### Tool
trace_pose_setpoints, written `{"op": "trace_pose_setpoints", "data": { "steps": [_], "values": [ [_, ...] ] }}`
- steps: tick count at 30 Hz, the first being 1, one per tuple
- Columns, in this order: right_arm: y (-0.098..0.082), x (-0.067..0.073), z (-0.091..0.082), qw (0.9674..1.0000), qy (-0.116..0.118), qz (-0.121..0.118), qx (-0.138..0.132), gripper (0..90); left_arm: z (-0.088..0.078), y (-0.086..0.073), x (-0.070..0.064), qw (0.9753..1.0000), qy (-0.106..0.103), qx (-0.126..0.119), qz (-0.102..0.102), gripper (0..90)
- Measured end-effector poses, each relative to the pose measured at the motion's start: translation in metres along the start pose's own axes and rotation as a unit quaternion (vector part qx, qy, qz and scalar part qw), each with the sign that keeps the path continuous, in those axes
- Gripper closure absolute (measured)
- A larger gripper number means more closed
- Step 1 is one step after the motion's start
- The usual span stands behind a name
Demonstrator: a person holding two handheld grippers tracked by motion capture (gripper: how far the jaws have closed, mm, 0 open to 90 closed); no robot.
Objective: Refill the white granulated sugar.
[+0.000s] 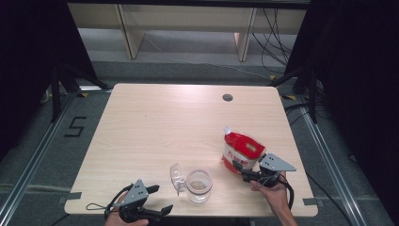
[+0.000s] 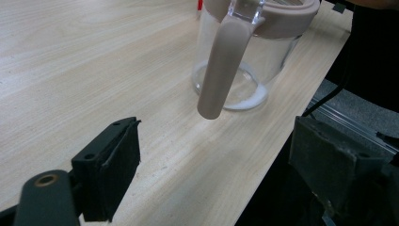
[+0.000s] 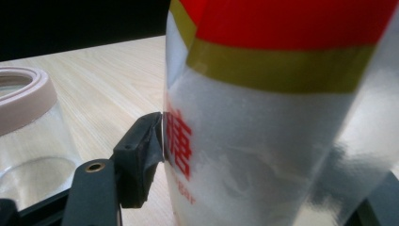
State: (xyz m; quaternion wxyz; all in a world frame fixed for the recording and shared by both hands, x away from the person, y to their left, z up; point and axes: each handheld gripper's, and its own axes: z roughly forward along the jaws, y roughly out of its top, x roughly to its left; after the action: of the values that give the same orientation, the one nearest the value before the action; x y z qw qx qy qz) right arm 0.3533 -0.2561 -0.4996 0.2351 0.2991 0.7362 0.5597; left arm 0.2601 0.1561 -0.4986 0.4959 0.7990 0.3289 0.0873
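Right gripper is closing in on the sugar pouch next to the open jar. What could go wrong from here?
1. The red and white pouch is soft and bulges between the right gripper jaws; one pad touches its side, so a squeeze may buckle it or let it slip.
2. The glass jar stands near the table front edge, close to the pouch; a swing could knock it.
3. Its hinged lid hangs open beside the rim and could block pouring.

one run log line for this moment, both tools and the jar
right tool: shut on pouch, upright | left tool: open, empty, near table edge | jar: lid open, a little white powder inside
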Motion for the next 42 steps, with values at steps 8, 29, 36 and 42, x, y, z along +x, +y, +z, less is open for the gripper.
{"op": "trace_pose_setpoints", "data": {
  "steps": [8, 29, 36, 42],
  "values": [
    [-0.001, -0.003, 0.004, 0.9998, 0.011, -0.006, -0.012, 33.9, 0.0, 0.0, 0.001, 1.0, -0.001, 0.001, 0.006, 16.4],
    [-0.007, -0.004, 0.011, 0.9995, 0.015, 0.019, -0.018, 19.7, 0.0, 0.0, 0.001, 1.0, 0.004, 0.008, 0.005, 16.4],
    [-0.009, -0.005, 0.011, 0.9996, 0.02, 0.013, -0.015, 25.7, 0.001, 0.0, 0.0, 1.0, -0.003, -0.004, 0.008, 16.4],
    [-0.01, -0.006, 0.014, 0.9996, 0.013, 0.018, -0.018, 33.3, 0.002, -0.001, -0.001, 1.0, -0.002, -0.001, -0.001, 16.4]
  ]
}}
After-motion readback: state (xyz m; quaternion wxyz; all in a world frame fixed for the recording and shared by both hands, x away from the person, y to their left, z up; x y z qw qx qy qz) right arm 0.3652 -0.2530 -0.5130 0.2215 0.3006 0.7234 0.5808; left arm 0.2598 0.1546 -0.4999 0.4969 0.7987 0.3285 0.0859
